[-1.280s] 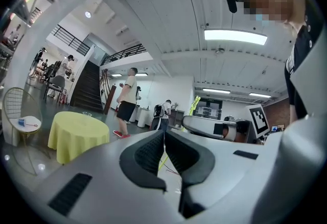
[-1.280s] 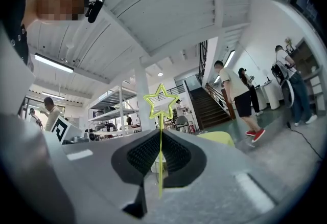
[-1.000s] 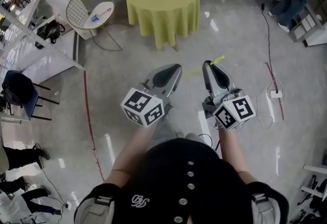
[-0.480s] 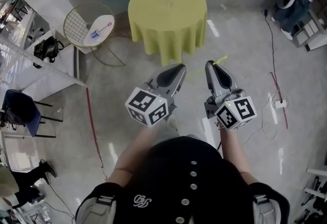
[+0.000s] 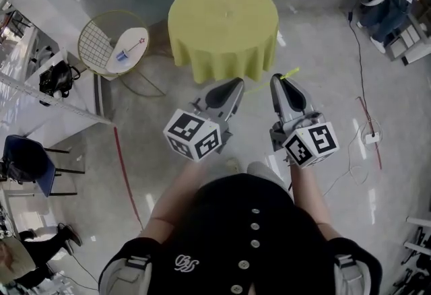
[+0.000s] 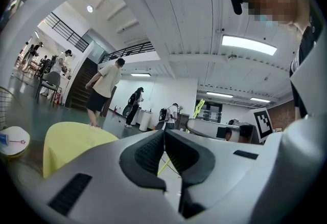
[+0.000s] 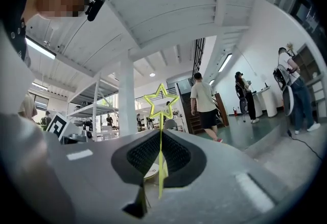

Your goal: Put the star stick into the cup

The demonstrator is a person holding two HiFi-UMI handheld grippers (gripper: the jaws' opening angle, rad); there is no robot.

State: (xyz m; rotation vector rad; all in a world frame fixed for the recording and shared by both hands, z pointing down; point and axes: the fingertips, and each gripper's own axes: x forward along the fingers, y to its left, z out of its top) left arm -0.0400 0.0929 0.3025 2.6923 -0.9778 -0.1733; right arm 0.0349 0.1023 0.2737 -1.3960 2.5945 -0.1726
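The yellow star stick (image 7: 161,101) stands upright between the pads of my right gripper (image 7: 160,133), which is shut on its thin stem. In the head view its tip (image 5: 288,75) pokes out past the right gripper (image 5: 277,79). My left gripper (image 5: 236,82) is held beside it, level, its jaws pressed together with nothing between them (image 6: 164,138). A small blue cup-like thing (image 5: 122,56) sits on a white round side table (image 5: 131,36) at the far left, next to another stick with a red star. Both grippers are well short of it.
A round table with a yellow-green cloth (image 5: 222,21) stands just ahead of the grippers. A wire chair (image 5: 94,44) surrounds the side table. Cables (image 5: 357,85) and a power strip (image 5: 370,138) lie on the floor at right. People stand beyond the table.
The yellow table and the side table have drawn closer and lower in the head view as the person walks forward. Both grippers keep their pose, the right still holding the stick.
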